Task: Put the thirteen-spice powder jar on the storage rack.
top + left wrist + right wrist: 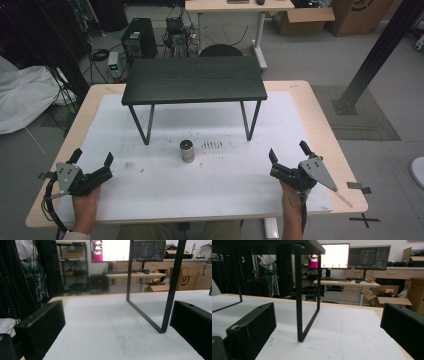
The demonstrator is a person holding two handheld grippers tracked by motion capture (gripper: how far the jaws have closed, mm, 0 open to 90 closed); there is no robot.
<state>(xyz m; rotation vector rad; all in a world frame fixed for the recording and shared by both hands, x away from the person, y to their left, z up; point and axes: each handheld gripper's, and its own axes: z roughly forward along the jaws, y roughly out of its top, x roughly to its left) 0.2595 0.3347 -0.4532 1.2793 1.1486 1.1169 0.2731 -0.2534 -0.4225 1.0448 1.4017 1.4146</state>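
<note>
A small metal cylinder [187, 151] stands upright in the middle of the white mat [165, 187], in front of a low black shelf-table [194, 79]. My left gripper [92, 159] rests near the mat's front left, held in a hand, its jaws wide open with nothing between them. My right gripper [288, 152] sits near the front right, also open and holding nothing. In the left gripper view the black pads [41, 327] frame the shelf's left leg [170, 287]. In the right gripper view the pads [253, 327] frame the shelf's right leg [299, 295].
The wooden table [320, 120] carries the mat, with a patch of dark marks [212, 145] right of the cylinder. Tape pieces [359, 187] lie at the right edge. Beyond are a desk with monitors [347, 256], cardboard boxes [302, 17], computer gear [139, 37] and a black post [372, 55].
</note>
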